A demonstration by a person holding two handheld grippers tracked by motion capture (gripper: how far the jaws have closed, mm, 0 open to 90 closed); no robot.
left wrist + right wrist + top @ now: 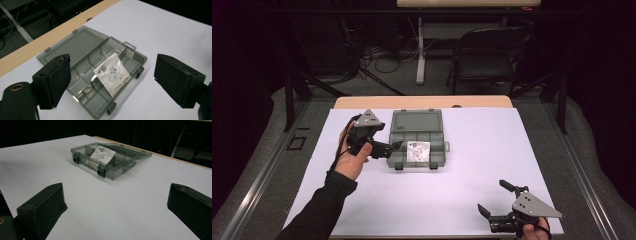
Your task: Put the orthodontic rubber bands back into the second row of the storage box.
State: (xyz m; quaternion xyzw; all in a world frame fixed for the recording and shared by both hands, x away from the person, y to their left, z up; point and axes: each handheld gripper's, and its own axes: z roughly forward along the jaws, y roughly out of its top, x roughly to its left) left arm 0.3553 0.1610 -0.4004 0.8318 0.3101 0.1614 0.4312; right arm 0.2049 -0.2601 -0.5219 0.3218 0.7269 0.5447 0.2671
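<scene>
While the left gripper (396,145) hovers wide open and empty just left of the box (438,150), the packet (112,74) leans tilted across the box's dividers, its long axis slanting over the middle compartments. The lid (72,46) lies flat behind. The right gripper (495,199), open and empty, sits well apart.

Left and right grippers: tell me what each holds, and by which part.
Nothing is held. The left gripper is open beside the open box; the packet lies in the box. The right gripper is open over bare table.
</scene>
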